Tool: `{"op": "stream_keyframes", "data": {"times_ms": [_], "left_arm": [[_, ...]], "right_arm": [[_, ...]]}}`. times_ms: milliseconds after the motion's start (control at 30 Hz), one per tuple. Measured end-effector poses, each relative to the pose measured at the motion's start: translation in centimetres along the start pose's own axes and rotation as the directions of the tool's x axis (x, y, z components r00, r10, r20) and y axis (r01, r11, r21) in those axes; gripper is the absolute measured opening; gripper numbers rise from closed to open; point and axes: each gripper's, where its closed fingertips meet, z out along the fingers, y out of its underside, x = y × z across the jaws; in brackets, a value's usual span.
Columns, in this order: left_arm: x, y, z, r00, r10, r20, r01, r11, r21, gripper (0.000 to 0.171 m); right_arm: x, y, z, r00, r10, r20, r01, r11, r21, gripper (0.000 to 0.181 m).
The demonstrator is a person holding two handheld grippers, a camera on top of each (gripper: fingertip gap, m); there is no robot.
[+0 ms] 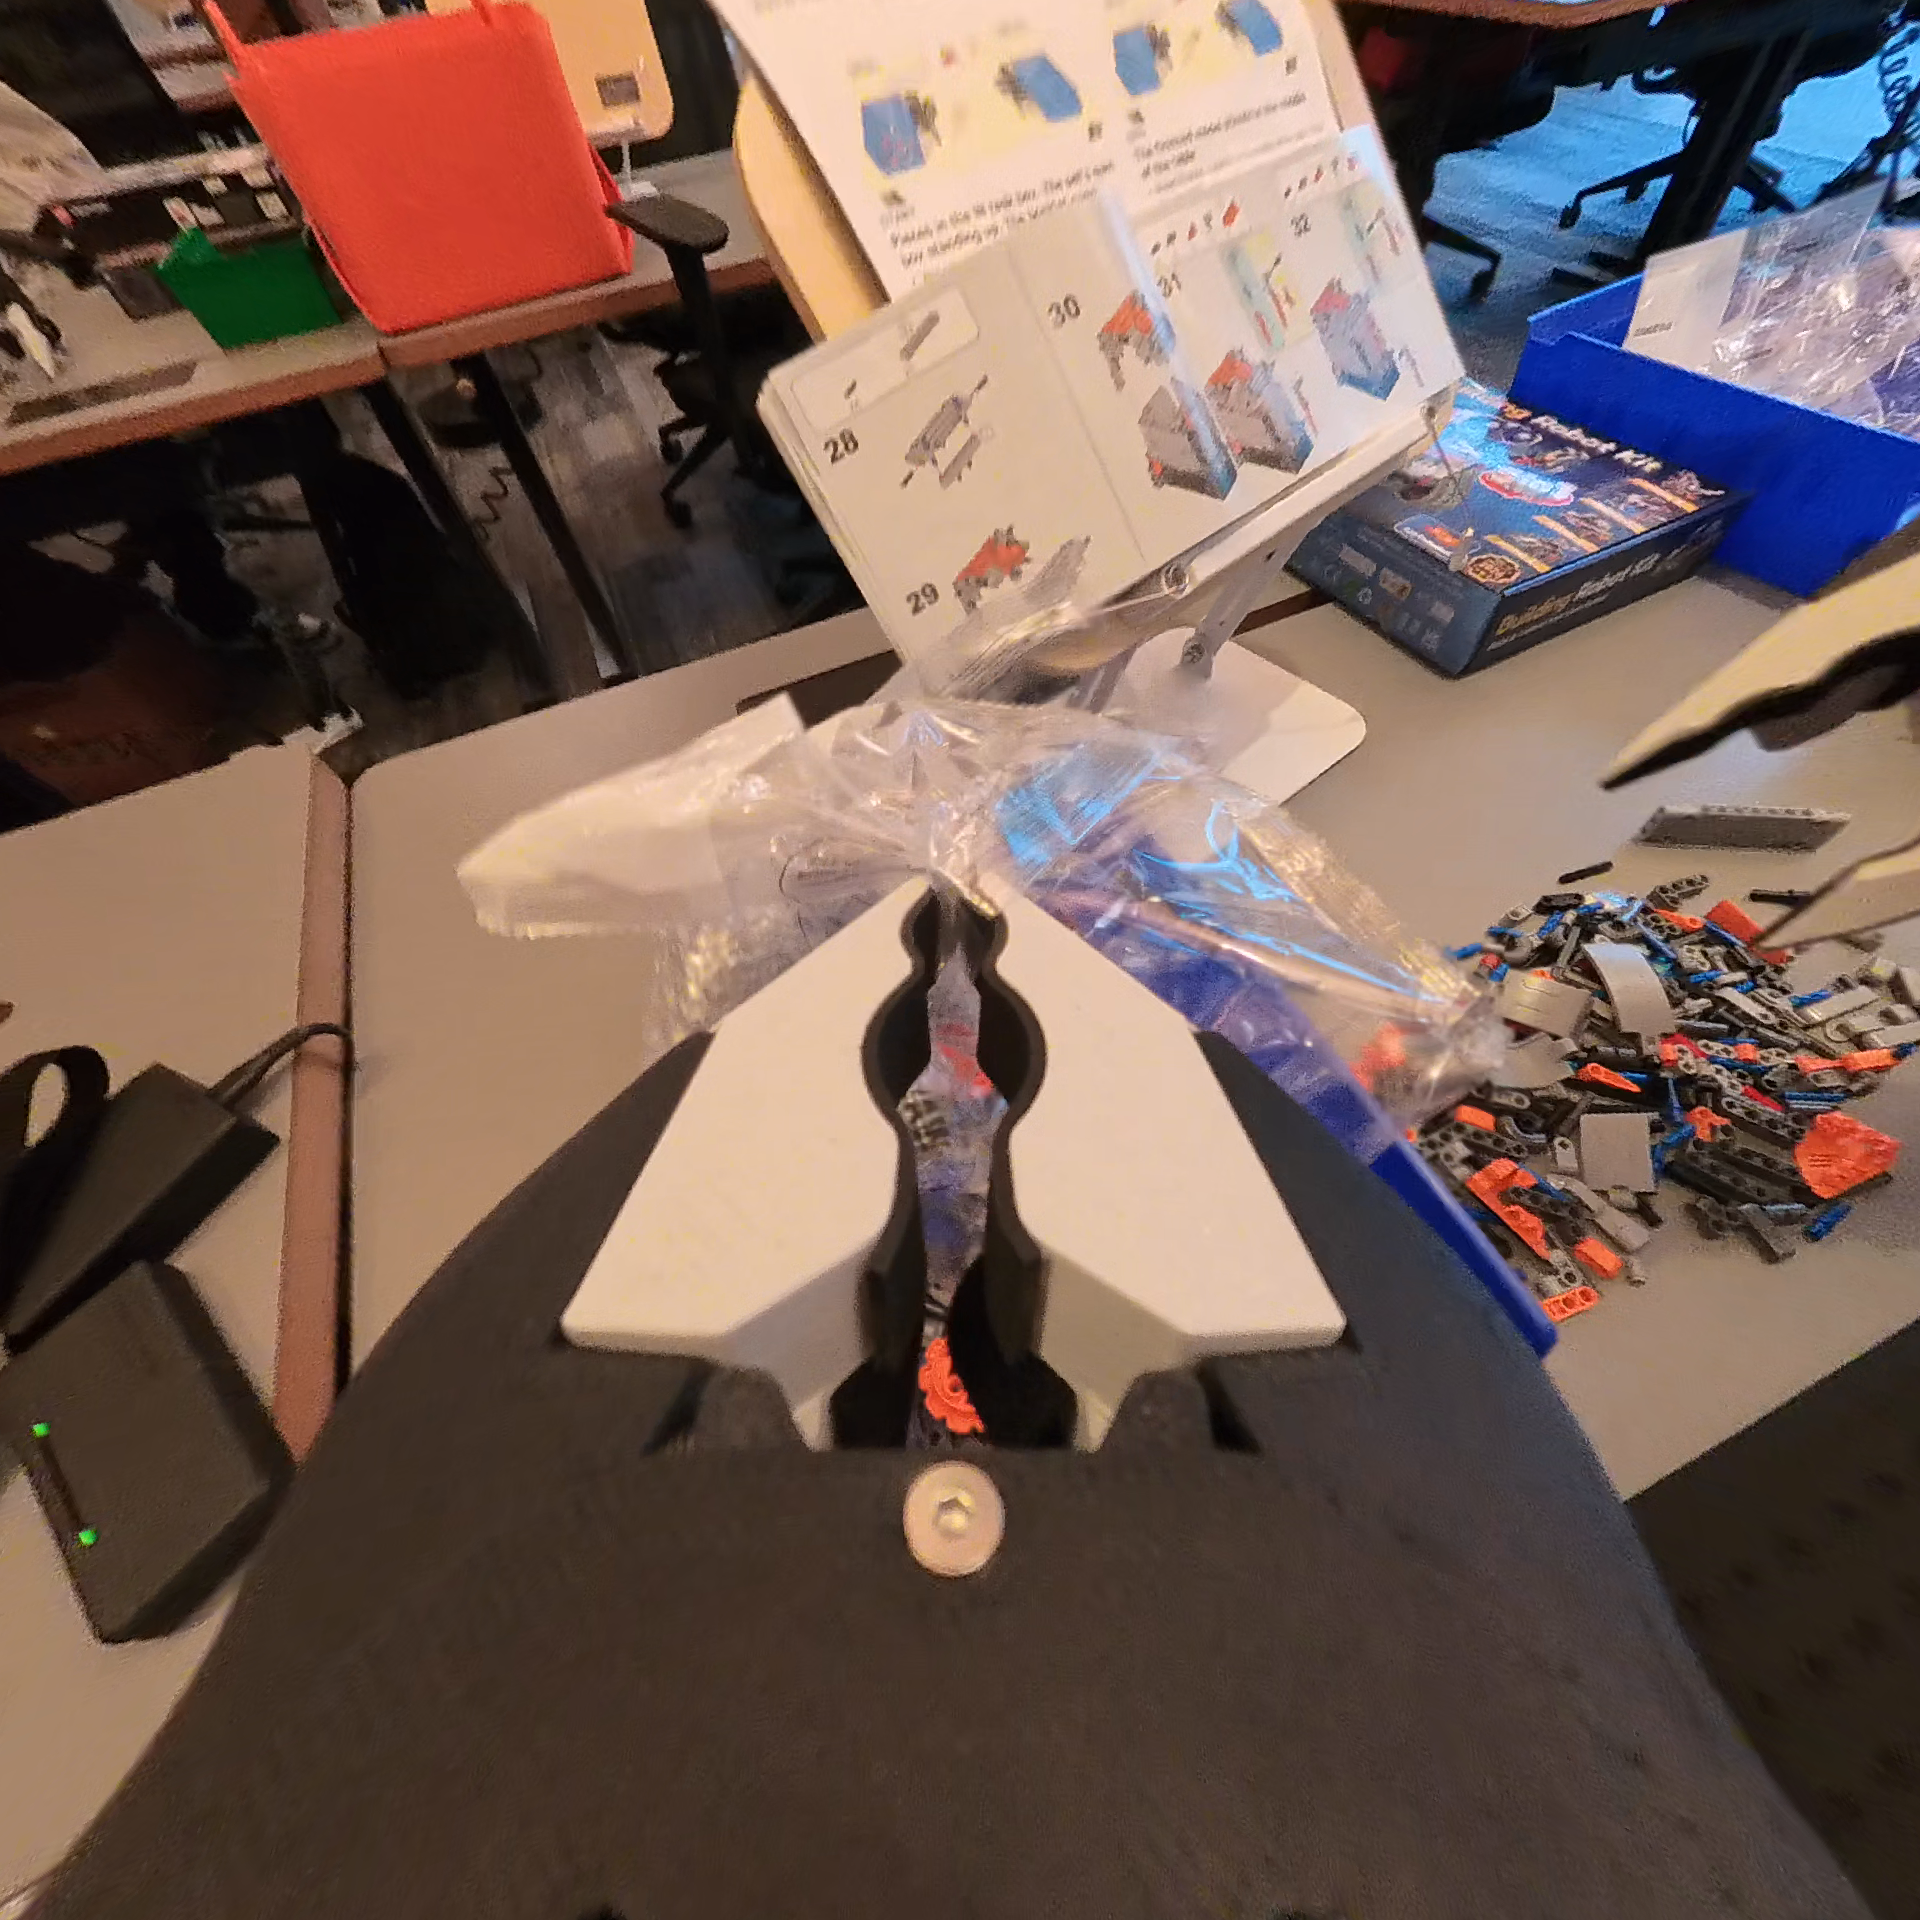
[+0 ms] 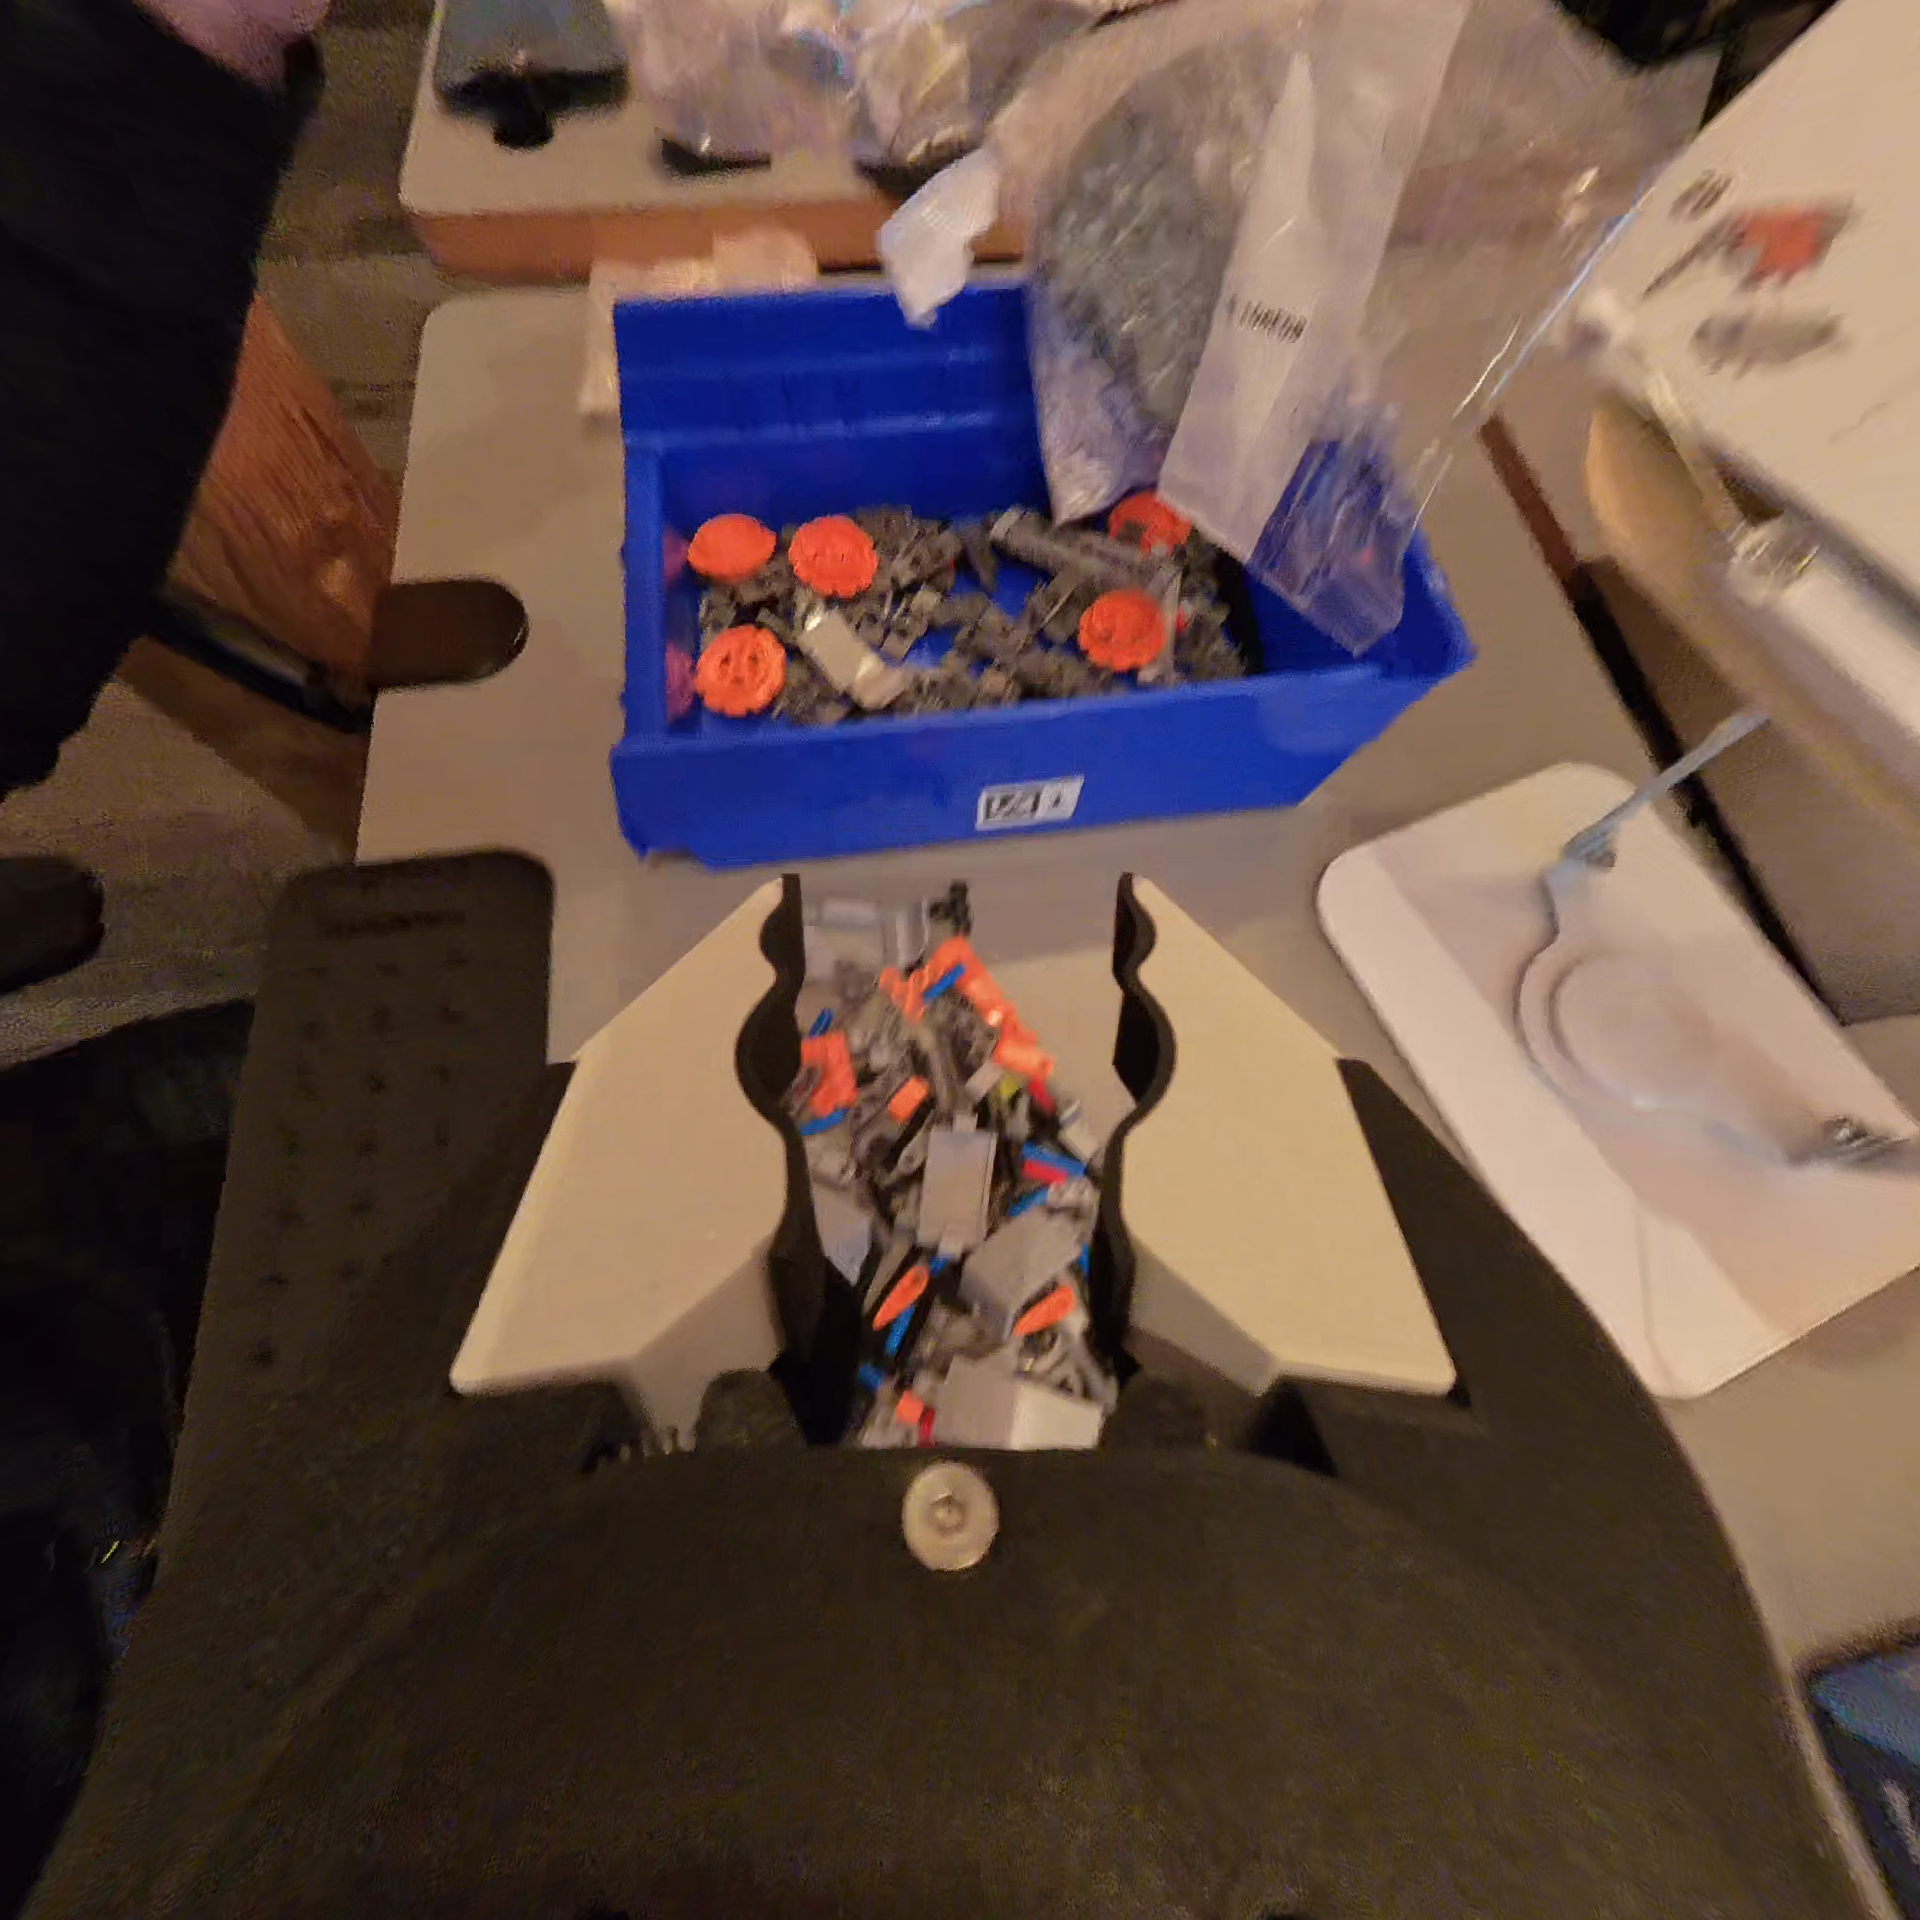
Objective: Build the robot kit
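My left gripper [image 1: 961, 906] is shut on a crumpled clear plastic bag [image 1: 831, 821] and holds it in the air over a blue bin [image 1: 1455, 1236]. A pile of grey, black, orange and blue building pieces [image 1: 1683, 1060] lies on the table to its right. The right gripper's fingers [image 1: 1787, 665] show at the right edge there. In the right wrist view my right gripper [image 2: 958, 894] is open and empty just above that pile [image 2: 956, 1143]. Ahead stands the blue bin [image 2: 831, 790] with orange gears [image 2: 831, 556] and dark parts. The bag [image 2: 1299, 312] hangs over its right side.
An open instruction booklet [image 1: 1091, 395] rests on a white stand [image 2: 1455, 987]. A blue kit box [image 1: 1517, 540] and a second blue bin with bags [image 1: 1714, 447] sit behind. Black devices [image 1: 125, 1455] lie on the left. A black perforated pad [image 2: 395, 1039] lies beside the pile. The grippers' ends are close to 25 cm from one another.
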Motion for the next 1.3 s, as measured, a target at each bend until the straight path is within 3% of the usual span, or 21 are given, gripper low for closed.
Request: {"op": "stream_keyframes", "data": {"times_ms": [200,367,433,500,533,600,633,767,900,1000,1133,1200,1300], "left_arm": [[1.5,-1.7,-2.3,0.998,0.04,-0.038,-0.038,0.998,0.05,0.0],[2.9,-2.8,-3.6,0.993,0.04,-0.111,-0.029,0.995,0.097,0.0],[3.6,-3.1,-3.8,0.99,0.047,-0.135,-0.032,0.993,0.113,0.0],[4.4,-3.4,-4.0,0.983,0.052,-0.176,-0.028,0.99,0.135,0.0],[4.6,-3.4,-4.0,0.981,0.053,-0.185,-0.027,0.99,0.139,0.0],[4.6,-3.4,-3.9,0.983,0.059,-0.175,-0.034,0.99,0.139,0.0],[4.2,-3.4,-3.9,0.986,0.057,-0.156,-0.035,0.989,0.14,0.0],[1.6,-2.6,-3.9,0.988,-0.046,-0.148,0.072,0.981,0.18,0.0],[0.1,-0.6,-2.2,0.971,-0.145,-0.19,0.179,0.968,0.175,0.0],[-1.2,-0.2,-1.8,0.974,-0.175,-0.145,0.202,0.958,0.202,0.0],[-1.0,0.4,-1.0,0.958,-0.191,-0.212,0.231,0.956,0.181,0.0],[-0.2,0.6,-0.2,0.964,-0.162,-0.209,0.196,0.968,0.154,0.0],[0.5,0.2,-0.2,0.972,-0.124,-0.2,0.157,0.974,0.163,0.0]], "right_arm": [[1.7,-5.8,1.7,0.998,-0.023,-0.063,0.03,0.993,0.116,0.07],[5.5,-7.6,4.0,0.988,-0.021,-0.152,0.04,0.992,0.121,0.087],[6.3,-7.5,5.4,0.994,0.015,-0.109,-0.003,0.994,0.11,0.086],[7.2,-7.2,6.8,0.995,0.06,-0.076,-0.054,0.995,0.085,0.079],[7.1,-7.0,7.5,0.997,0.07,-0.038,-0.067,0.995,0.071,0.065],[5.6,-7.1,8.3,0.991,0.091,0.099,-0.098,0.993,0.073,0.006],[5.5,-6.9,8.3,0.99,0.087,0.108,-0.094,0.994,0.064,0.0],[5.8,-5.0,6.5,0.994,0.045,0.104,-0.049,0.998,0.028,0.0],[5.7,-2.5,4.4,0.993,-0.119,0.01,0.119,0.991,-0.058,0.0],[6.4,-0.2,3.1,0.993,-0.114,-0.014,0.111,0.987,-0.115,0.0],[5.8,0.3,0.7,0.993,-0.113,-0.014,0.111,0.986,-0.128,0.0],[6.2,0.0,-1.5,0.99,-0.131,-0.046,0.121,0.978,-0.168,0.0],[9.6,0.1,-7.3,0.986,-0.082,-0.143,0.05,0.976,-0.21,0.0]]}}
